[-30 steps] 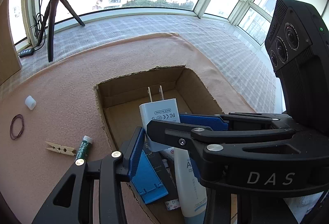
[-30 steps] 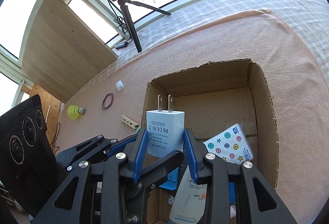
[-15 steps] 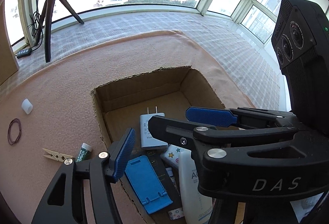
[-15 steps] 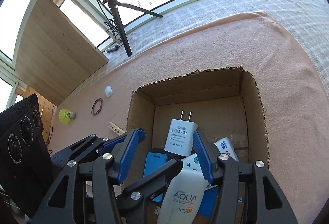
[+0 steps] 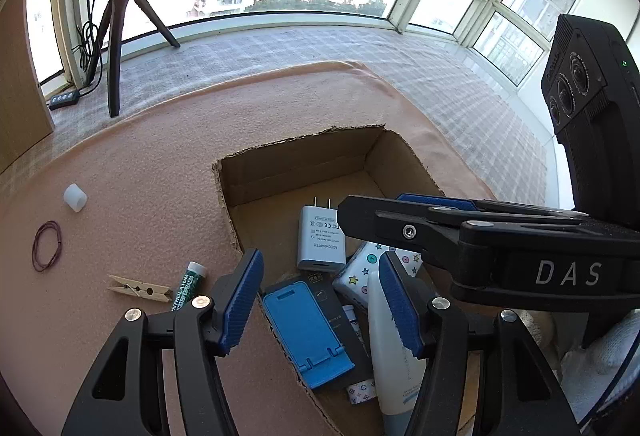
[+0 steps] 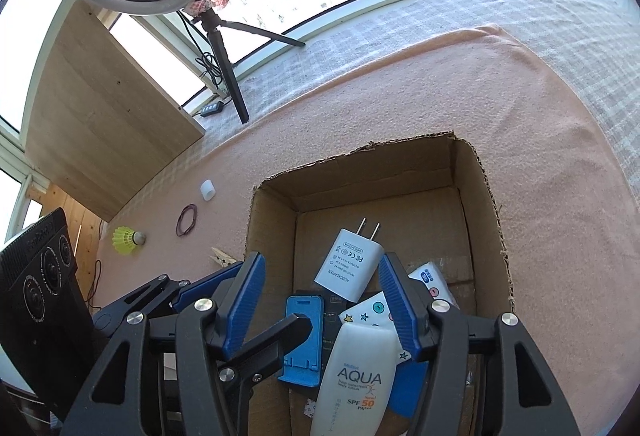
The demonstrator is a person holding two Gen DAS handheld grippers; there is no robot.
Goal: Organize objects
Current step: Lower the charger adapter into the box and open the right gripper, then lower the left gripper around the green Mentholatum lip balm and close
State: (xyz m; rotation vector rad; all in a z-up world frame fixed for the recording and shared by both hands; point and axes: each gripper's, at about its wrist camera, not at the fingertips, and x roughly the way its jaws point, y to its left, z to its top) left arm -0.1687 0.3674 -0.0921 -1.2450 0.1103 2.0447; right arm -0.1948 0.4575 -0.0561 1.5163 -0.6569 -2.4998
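1. The white charger [image 6: 349,267] lies inside the cardboard box [image 6: 486,195], prongs toward the box's far wall, leaning on the star-printed packet [image 6: 374,310] and free of any grip; the box sits on the pink blanket [image 6: 400,95] toward its near edge.
2. Both tongs hover over the box with nothing between their pads; the right tongs [image 6: 322,306] have just been opening and now stand spread above the charger; the left tongs [image 5: 320,300] have also just been opening and stand spread over the blue phone stand [image 5: 304,336].
3. The charger looks light, rigid and smooth-sided; a grip across its flat faces should hold, while the prongs seem a poor purchase.
4. The sunscreen tube [image 6: 356,376] is probably soft and slick; take it at mid-body, gently.
5. Items still lie out on the blanket toward its left edge: the clothespin [image 5: 138,288], the green lip balm [image 5: 188,284], the rubber band [image 5: 47,246], the small white cap [image 5: 75,197] and the yellow shuttlecock [image 6: 126,238].
6. The clothespin seems stiff and light, best taken across its length; the lip balm may roll, so grip across the barrel; the rubber band is limp and flat, hard to pinch off cloth; the shuttlecock's skirt likely crushes, so take the cork end.
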